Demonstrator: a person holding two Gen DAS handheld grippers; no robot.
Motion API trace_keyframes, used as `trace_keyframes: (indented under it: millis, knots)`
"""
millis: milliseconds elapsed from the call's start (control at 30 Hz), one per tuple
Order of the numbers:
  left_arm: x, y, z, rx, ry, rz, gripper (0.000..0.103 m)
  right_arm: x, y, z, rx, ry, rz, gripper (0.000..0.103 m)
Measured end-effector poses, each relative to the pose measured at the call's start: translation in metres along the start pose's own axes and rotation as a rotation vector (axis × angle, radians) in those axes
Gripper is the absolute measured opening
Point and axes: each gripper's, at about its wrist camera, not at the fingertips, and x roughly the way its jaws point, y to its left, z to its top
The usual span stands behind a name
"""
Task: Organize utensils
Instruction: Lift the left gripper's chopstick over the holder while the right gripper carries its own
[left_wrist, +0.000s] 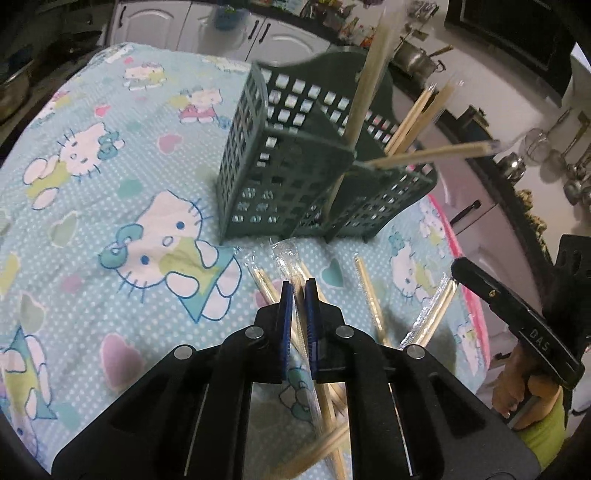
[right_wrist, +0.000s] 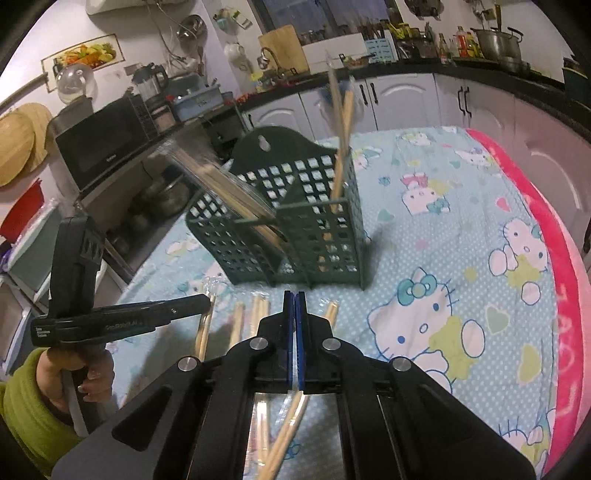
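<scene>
Gripping wrapped chopsticks (left_wrist: 301, 332), both grippers, left (left_wrist: 300, 286) and right (right_wrist: 294, 297), hover before the green holder (left_wrist: 295, 162).

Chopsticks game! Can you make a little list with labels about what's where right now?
Holder: green basket standing upright on the Hello Kitty cloth
In the holder: wrapped chopsticks leaning in its compartments
On the cloth: more wrapped chopsticks lying loose in front of the basket
Left gripper: jaws nearly closed around a clear wrapper
Right gripper: jaws shut, chopsticks below it
</scene>
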Motion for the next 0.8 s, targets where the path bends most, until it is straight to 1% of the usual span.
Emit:
trace_keyframes:
  millis: [200,533,800]
  knots:
    - [-0.032,-0.005,0.004,0.002,-0.079,-0.031,0.003,-0.017,0.02,0.005,-0.025,-0.037,0.031,0.001]
    - [-0.078,-0.03,0.007,0.067,-0.205,-0.059,0.003,-0.045,0.053,0.018,-0.074,-0.106,0.081,0.001]
    - [-0.102,-0.034,0.01,0.08,-0.267,-0.077,0.003,-0.068,0.074,0.024,-0.124,-0.163,0.095,0.001]
